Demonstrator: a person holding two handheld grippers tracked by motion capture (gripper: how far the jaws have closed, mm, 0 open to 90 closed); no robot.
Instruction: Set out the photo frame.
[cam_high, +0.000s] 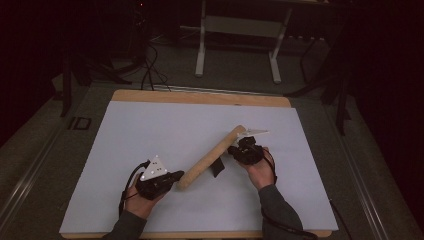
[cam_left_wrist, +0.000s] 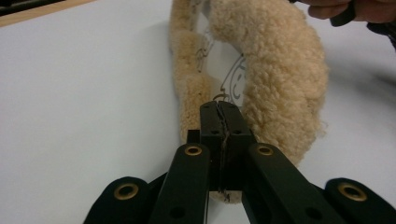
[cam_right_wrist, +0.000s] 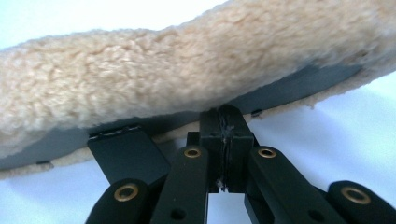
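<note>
While the fleece pad (cam_high: 212, 156) lies slantwise on the white sheet (cam_high: 150, 130) mid-table, it is pinched at both ends: its near end is clamped in the closed left gripper (cam_high: 172, 176), its thin edge seen between the jaws in the left gripper view (cam_left_wrist: 275, 70); its far part is gripped along the edge by the closed right gripper (cam_high: 235, 148). The pad is judged grasped but not yet lifted clear; carrying or folding is left.
</note>
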